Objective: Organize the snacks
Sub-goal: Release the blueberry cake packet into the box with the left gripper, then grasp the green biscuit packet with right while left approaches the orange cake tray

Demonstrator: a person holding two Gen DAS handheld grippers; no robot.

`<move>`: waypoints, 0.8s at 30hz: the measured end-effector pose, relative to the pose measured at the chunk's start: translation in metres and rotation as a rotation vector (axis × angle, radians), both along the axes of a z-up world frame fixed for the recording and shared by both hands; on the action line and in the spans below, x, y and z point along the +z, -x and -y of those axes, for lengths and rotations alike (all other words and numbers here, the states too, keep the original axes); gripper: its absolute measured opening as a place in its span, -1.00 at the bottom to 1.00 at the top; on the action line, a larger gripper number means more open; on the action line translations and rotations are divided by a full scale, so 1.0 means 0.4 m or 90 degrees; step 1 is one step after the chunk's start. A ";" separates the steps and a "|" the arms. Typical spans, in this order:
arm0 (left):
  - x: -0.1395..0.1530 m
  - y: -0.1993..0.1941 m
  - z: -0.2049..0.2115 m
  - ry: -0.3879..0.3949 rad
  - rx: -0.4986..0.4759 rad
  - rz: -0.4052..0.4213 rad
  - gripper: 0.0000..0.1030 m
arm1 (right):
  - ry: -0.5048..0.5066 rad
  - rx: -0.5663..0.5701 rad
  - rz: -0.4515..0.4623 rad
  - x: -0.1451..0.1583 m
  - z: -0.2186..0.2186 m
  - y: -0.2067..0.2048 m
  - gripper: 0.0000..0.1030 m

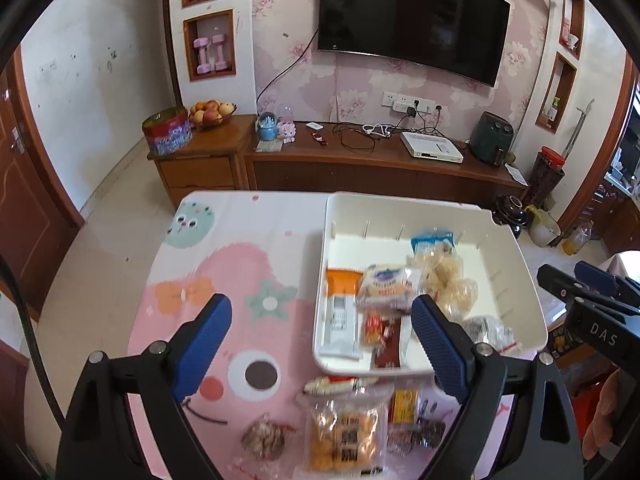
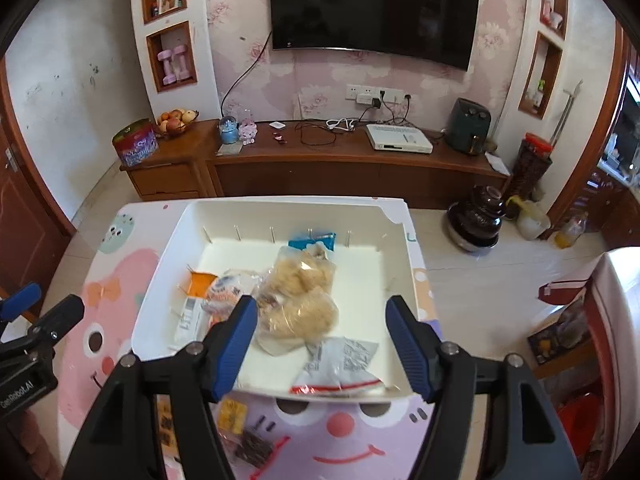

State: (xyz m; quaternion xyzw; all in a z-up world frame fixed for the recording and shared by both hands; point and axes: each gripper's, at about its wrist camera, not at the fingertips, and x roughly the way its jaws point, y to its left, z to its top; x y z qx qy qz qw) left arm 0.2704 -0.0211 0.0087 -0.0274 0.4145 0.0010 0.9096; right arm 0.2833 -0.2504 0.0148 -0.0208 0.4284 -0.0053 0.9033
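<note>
A white bin (image 1: 516, 264) (image 2: 400, 248) stands on the table and holds several snack packets: a white-and-blue packet (image 1: 386, 284), an orange-and-white bar (image 1: 340, 312), clear bags of pale puffs (image 2: 300, 300) and a grey packet (image 2: 344, 360). Loose snacks lie in front of the bin: an orange biscuit pack (image 1: 344, 438), a round brown cookie (image 1: 262, 438), a dark packet (image 1: 420, 434), a yellow packet (image 2: 232, 416). My left gripper (image 1: 322, 338) is open and empty above the table, left of the bin. My right gripper (image 2: 322, 338) is open and empty over the bin's front.
The table has a pink cartoon cloth (image 1: 224, 264). A wooden TV cabinet (image 1: 360, 168) stands behind it, with a fruit bowl (image 1: 210, 114) and a tin (image 1: 168, 132). A dark pot (image 2: 476, 216) sits on the floor to the right.
</note>
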 end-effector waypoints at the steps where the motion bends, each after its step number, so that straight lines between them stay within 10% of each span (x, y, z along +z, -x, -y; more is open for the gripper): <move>1: -0.006 0.018 -0.004 0.003 0.002 -0.003 0.76 | 0.001 0.006 0.003 0.000 -0.002 0.017 0.30; 13: -0.040 0.233 -0.017 0.006 0.001 0.046 0.76 | 0.002 0.043 0.069 -0.010 -0.010 0.282 0.30; 24: -0.158 0.336 -0.024 0.074 -0.038 0.009 0.76 | 0.003 0.030 -0.018 -0.184 -0.007 0.424 0.30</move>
